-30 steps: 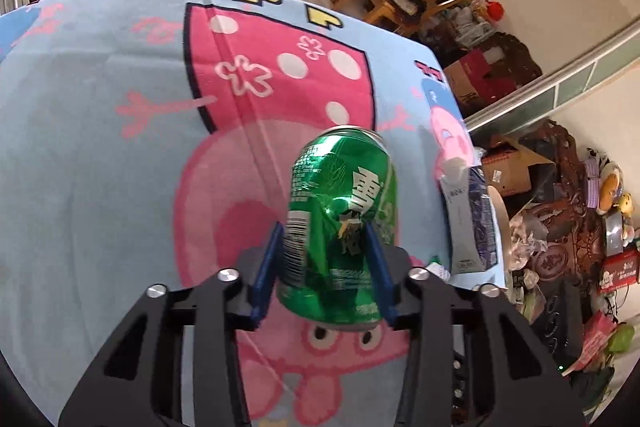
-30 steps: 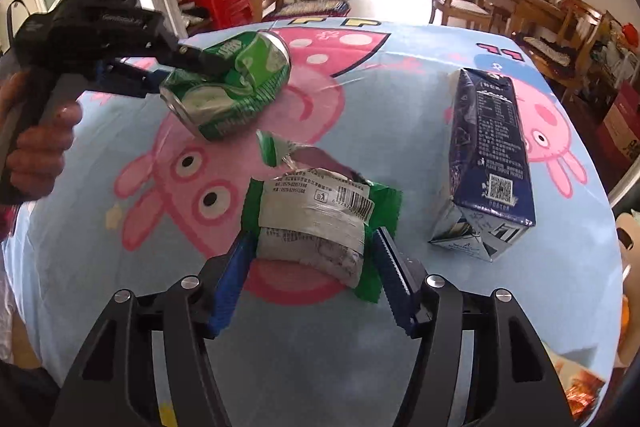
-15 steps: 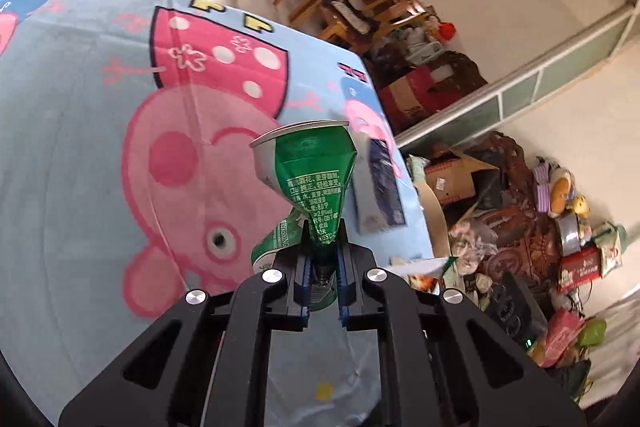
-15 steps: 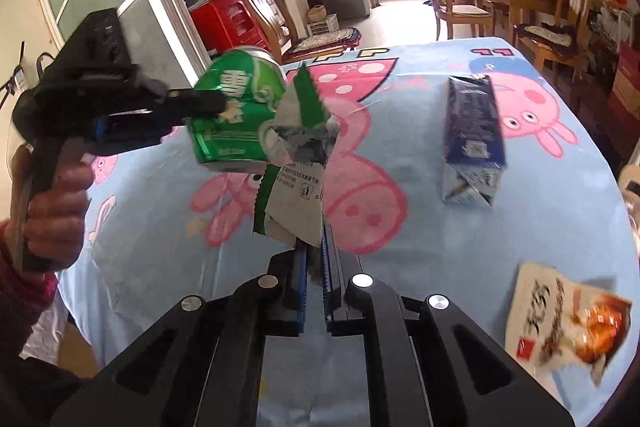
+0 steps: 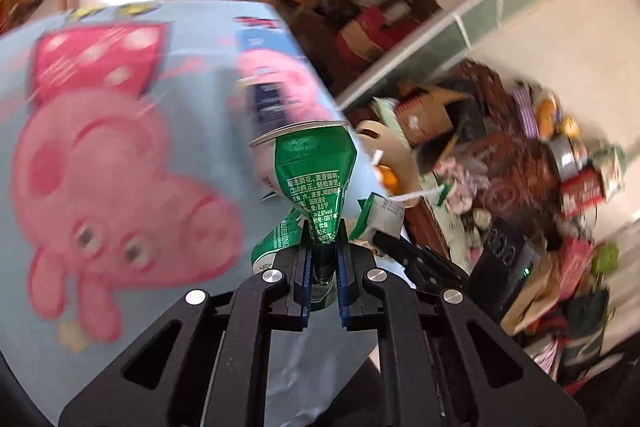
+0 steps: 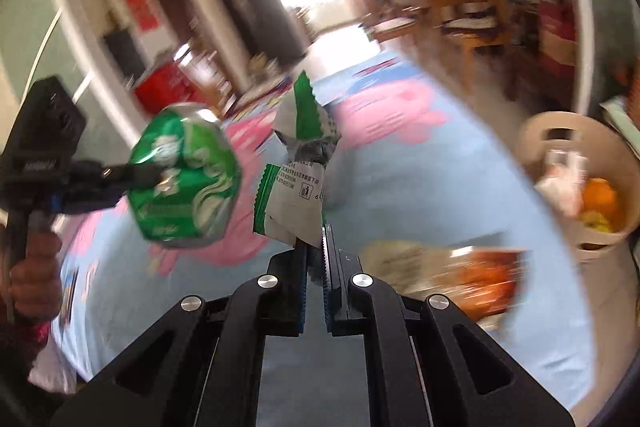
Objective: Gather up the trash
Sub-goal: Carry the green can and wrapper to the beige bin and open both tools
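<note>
- Green metal fills the left gripper [image 5: 323,255]: its jaws are pinched narrow on a crushed can [image 5: 314,183], whose flattened waist sits between the blue pads while the rim flares out ahead, long axis running along the fingers.
- The right gripper [image 6: 315,259] is clamped nearly flat on a green-and-white wrapper [image 6: 296,187], which stands up crumpled from the pads.
- Both items hang clear above the blue cartoon tablecloth [image 6: 420,183], neither touching it.
- A beige bin [image 6: 536,131] with orange peel and scraps inside stands past the table's right edge; as I judge it, the drop turns on this. It lies right of and beyond both loads, and the right hand looks nearer.
- The right view alone shows the bin's open mouth, an orange snack bag [image 6: 476,275] lying near on the cloth, and the hand [image 6: 34,279] holding the left tool.
- The left view alone shows a dark blue carton [image 5: 272,103] on the cloth beyond the can, with only a sliver of the bin.
</note>
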`<state>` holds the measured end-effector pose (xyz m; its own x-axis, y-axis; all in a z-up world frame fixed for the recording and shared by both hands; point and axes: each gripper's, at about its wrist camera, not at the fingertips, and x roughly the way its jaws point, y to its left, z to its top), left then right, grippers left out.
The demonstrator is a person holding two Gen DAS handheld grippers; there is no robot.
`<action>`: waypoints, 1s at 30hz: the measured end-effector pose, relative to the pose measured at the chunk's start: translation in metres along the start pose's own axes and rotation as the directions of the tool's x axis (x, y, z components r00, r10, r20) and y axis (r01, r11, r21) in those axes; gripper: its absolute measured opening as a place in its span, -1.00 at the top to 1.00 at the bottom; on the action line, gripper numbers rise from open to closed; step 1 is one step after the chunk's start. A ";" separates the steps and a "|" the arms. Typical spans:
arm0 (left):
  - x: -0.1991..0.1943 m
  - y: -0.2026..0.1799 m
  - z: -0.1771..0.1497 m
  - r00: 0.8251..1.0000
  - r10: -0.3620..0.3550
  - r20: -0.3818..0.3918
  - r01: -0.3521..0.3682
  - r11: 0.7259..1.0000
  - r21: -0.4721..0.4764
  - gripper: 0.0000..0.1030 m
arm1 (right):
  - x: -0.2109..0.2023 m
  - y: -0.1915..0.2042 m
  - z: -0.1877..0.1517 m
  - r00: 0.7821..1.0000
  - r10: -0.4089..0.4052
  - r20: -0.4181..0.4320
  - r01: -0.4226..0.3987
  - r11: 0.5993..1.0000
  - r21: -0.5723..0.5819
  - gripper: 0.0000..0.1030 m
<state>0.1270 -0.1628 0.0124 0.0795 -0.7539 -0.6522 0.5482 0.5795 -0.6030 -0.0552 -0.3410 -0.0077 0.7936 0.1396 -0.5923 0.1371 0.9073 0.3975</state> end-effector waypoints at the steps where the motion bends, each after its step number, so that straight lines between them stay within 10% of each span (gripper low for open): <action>1: 0.016 -0.019 0.013 1.000 -0.008 -0.021 0.008 0.999 0.037 0.82 | -0.005 -0.014 0.003 1.000 -0.020 0.018 0.019 0.999 0.030 0.88; 11: 0.191 -0.146 0.092 0.979 0.002 -0.202 0.051 0.965 0.258 0.81 | -0.047 -0.166 0.015 0.962 -0.261 0.078 0.229 0.929 0.291 0.87; 20: 0.312 -0.186 0.108 0.955 0.122 -0.270 -0.024 0.940 0.340 0.77 | -0.020 -0.227 0.030 0.947 -0.318 0.030 0.295 0.907 0.301 0.58; 23: 0.337 -0.180 0.108 0.940 0.198 -0.277 -0.101 0.939 0.329 -0.30 | -0.012 -0.232 0.033 0.934 -0.355 0.027 0.333 0.897 0.292 0.02; 30: 0.304 -0.172 0.101 0.957 0.194 -0.216 -0.113 0.934 0.337 -0.29 | -0.033 -0.212 0.022 0.933 -0.350 0.084 0.307 0.896 0.322 0.02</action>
<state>0.1415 -0.5232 -0.0358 0.0024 -0.5417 -0.8406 0.7842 0.5226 -0.3345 -0.0977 -0.5468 -0.0567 0.7421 -0.2203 -0.6330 0.5570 0.7280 0.3997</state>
